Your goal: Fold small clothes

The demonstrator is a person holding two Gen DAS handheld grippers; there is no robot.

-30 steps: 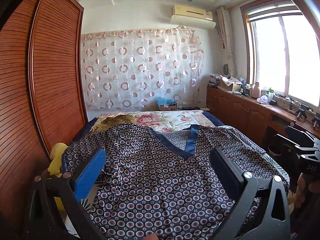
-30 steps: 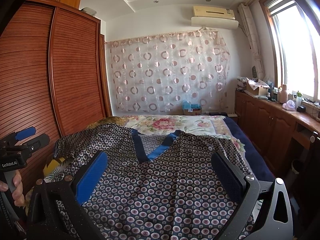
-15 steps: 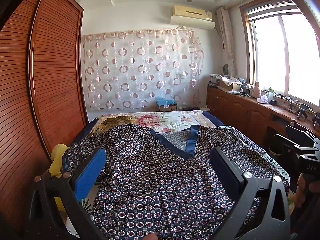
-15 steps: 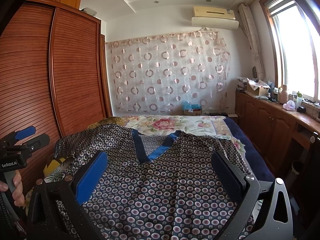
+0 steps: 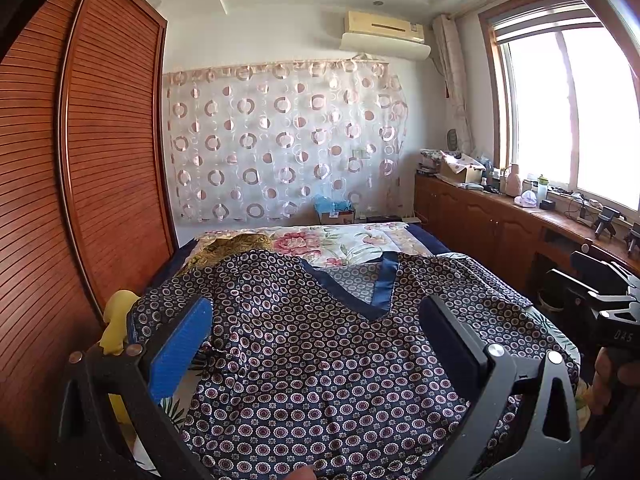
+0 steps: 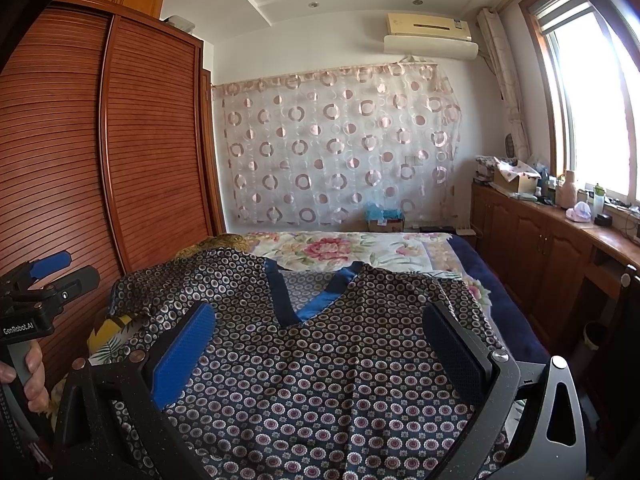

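A dark navy top with a small circle print and a blue V-neck band [image 5: 320,352] lies spread flat on the bed, neck pointing away; it also shows in the right wrist view [image 6: 320,376]. My left gripper [image 5: 316,320] is open and empty, held above the garment's lower left part. My right gripper [image 6: 320,328] is open and empty above its lower right part. Each gripper shows at the edge of the other's view: the right one [image 5: 600,308] and the left one [image 6: 44,280].
The bed [image 6: 400,252] has a floral sheet with a navy edge. A slatted wooden wardrobe [image 5: 100,160] stands close on the left. A wooden cabinet [image 6: 540,240] with clutter runs under the window on the right. A yellow cloth [image 5: 116,320] lies at the bed's left edge.
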